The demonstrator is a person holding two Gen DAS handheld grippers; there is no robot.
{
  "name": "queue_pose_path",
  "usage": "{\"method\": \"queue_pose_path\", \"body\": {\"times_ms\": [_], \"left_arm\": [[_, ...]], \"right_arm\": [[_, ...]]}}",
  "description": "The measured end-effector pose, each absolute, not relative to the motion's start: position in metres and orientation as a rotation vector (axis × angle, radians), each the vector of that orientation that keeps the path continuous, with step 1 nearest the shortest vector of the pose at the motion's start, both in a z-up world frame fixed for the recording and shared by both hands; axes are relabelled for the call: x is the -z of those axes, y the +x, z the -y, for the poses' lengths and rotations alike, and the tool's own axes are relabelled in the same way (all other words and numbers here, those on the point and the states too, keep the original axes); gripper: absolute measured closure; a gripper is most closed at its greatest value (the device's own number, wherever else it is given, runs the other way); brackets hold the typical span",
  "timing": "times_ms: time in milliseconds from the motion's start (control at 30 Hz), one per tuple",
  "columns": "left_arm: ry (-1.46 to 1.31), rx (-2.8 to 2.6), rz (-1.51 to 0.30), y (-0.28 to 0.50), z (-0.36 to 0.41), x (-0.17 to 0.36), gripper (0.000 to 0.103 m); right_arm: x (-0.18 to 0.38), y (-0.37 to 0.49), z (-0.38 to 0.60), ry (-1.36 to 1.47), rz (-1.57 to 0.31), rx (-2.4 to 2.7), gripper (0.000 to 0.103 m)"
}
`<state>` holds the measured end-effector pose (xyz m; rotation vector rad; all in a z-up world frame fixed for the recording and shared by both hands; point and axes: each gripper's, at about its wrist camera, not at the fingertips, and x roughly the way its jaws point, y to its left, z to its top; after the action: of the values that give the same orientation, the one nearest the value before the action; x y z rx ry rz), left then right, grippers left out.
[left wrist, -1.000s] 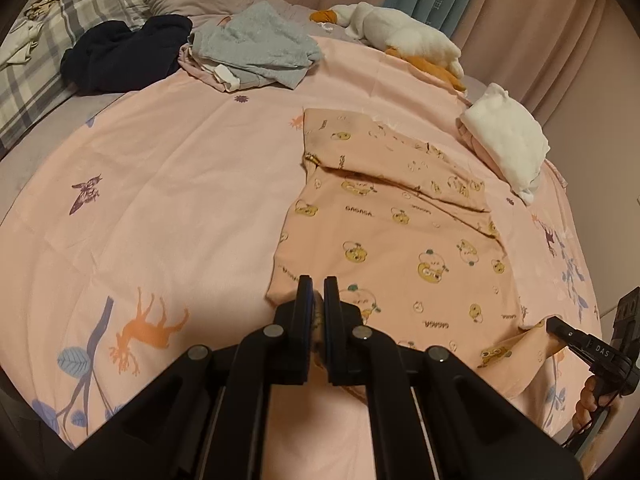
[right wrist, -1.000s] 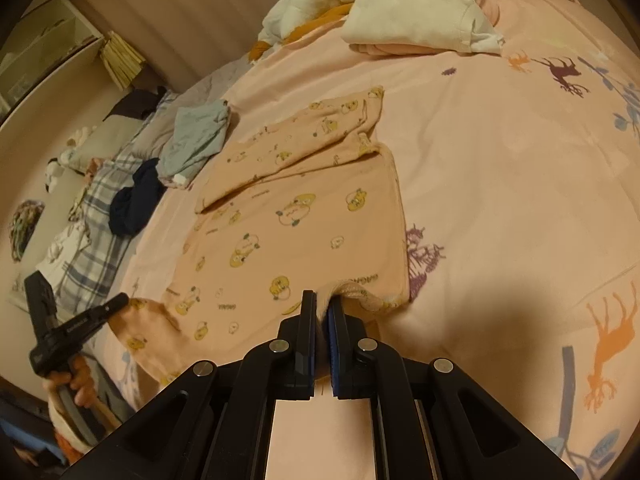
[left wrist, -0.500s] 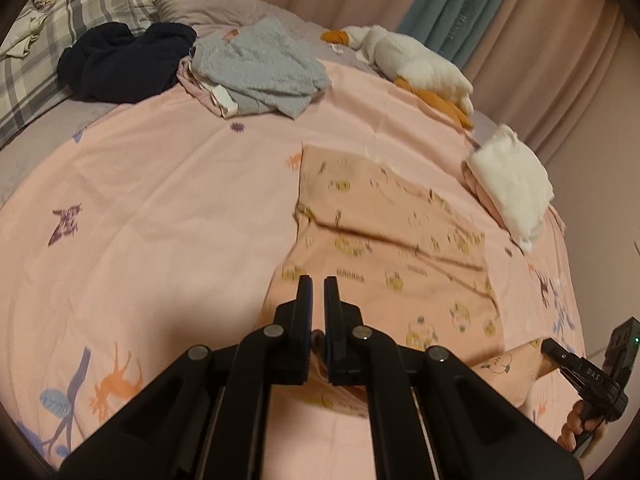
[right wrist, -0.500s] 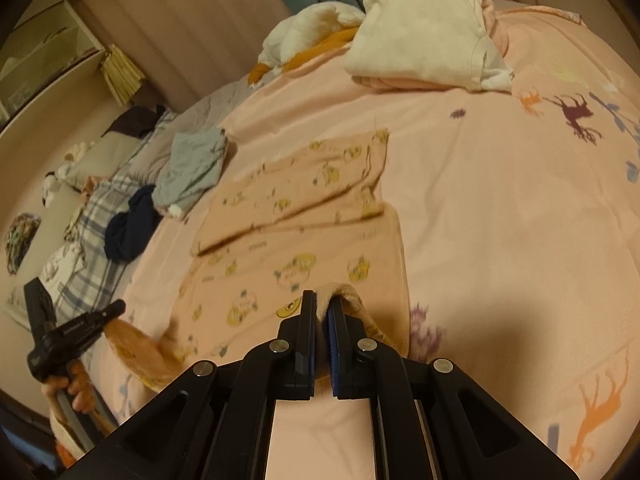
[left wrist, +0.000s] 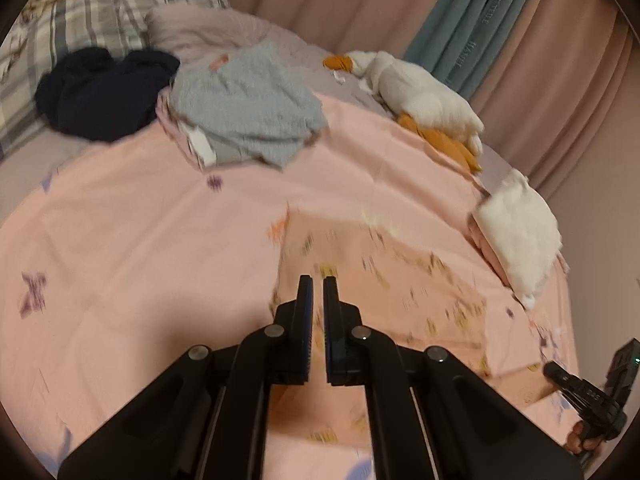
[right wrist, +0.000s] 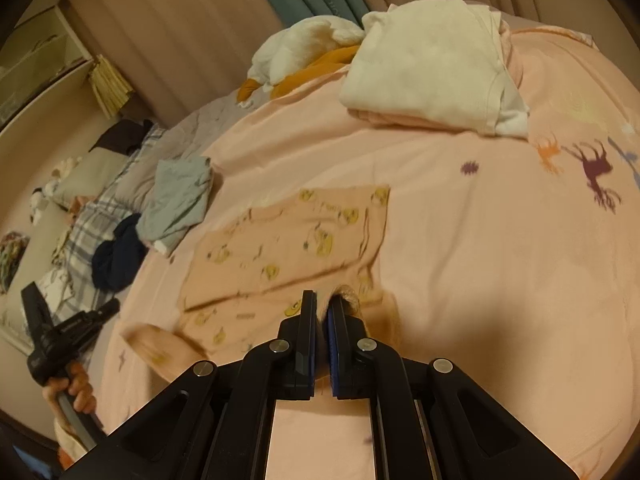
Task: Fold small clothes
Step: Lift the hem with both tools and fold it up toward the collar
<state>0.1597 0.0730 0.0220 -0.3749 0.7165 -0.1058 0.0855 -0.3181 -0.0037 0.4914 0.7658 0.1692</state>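
Peach printed garment (right wrist: 280,252) hem is pinched in both closed tools, left (left wrist: 318,280) and right (right wrist: 323,296)

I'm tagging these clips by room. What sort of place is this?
A bedroom, most likely: a bed with a pink sheet, a plaid pillow, curtains behind it and a plush goose lying on it.
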Motion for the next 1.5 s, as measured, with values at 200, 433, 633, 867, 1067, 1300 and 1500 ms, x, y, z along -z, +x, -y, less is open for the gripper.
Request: {"method": "queue_pose_path", "body": {"times_ms": [200, 433, 633, 867, 1067, 1300, 1500], "left_arm": [[-0.323, 0.127, -0.768, 0.174, -0.072, -0.008, 0.100], [-0.383, 0.197, -1.072, 0.169, -0.086, 0.051, 0.089], [-0.435, 0.209, -1.097, 0.157, -0.097, 0.061, 0.081], [-0.530, 0.271, -1.123, 0.159, -0.095, 0.068, 0.065], [-0.467, 0.361, -1.151, 0.158, -0.076, 0.072, 0.085], [-0.547, 0.303, -1.054, 0.170, -0.074, 0.064, 0.097], [-0.532, 0.355, -0.971, 0.173, -0.057, 0.033, 0.097]], "right_arm": [[0.013, 0.104, 0.312, 0.467, -0.788, -0.165, 0.096], [0.037, 0.100, 0.313, 0.441, -0.862, -0.144, 0.096], [0.036, 0.092, 0.316, 0.448, -0.873, -0.144, 0.096], [0.036, 0.091, 0.307, 0.431, -0.874, -0.154, 0.096], [0.043, 0.094, 0.304, 0.426, -0.888, -0.156, 0.096], [0.058, 0.094, 0.305, 0.458, -0.906, -0.167, 0.096], [0.046, 0.090, 0.321, 0.563, -0.830, -0.201, 0.096]]}}
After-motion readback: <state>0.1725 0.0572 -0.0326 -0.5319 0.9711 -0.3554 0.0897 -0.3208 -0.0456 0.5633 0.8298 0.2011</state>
